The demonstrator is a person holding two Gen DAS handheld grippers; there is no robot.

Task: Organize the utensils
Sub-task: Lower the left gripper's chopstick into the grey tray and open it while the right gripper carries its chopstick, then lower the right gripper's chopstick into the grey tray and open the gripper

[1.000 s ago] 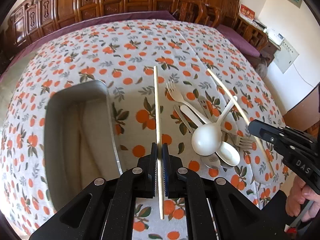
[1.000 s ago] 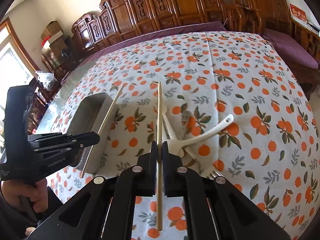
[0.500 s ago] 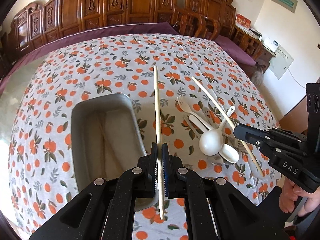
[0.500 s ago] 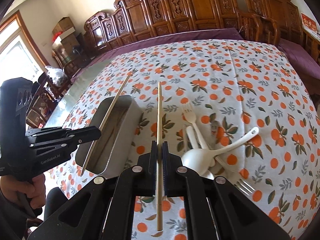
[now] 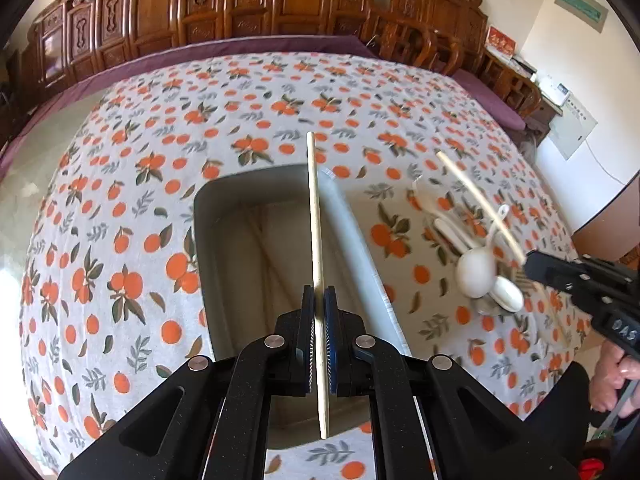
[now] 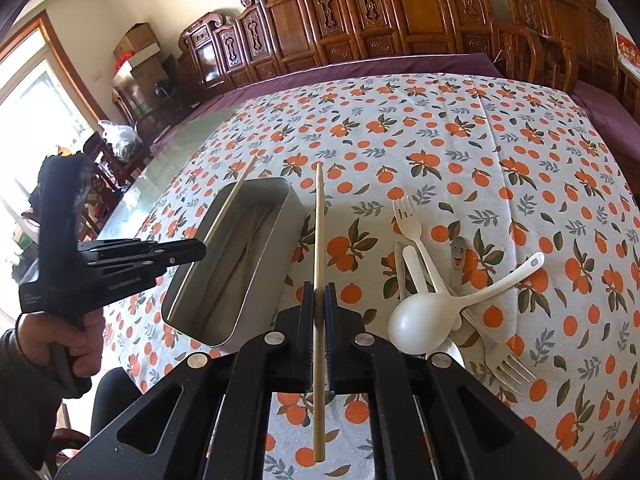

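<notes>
Above metal tray [image 5: 276, 200]: left gripper [image 5: 319, 300] clamped on chopstick [image 5: 315, 216], stick pointing along tray length. Beside tray, over orange-print tablecloth [image 6: 440, 152]: right gripper [image 6: 319, 296] clamped on second chopstick [image 6: 319, 220]. White ladle [image 6: 440, 312], white fork [image 6: 412, 224], metal fork [image 6: 508, 368] piled right of tray.

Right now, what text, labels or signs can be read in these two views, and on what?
"DAS": white letters on the right gripper body.
Left gripper body: pale lettering, too blurred to read.
Green wall sign: too small to read.
Red card on the sideboard: unreadable.
</notes>
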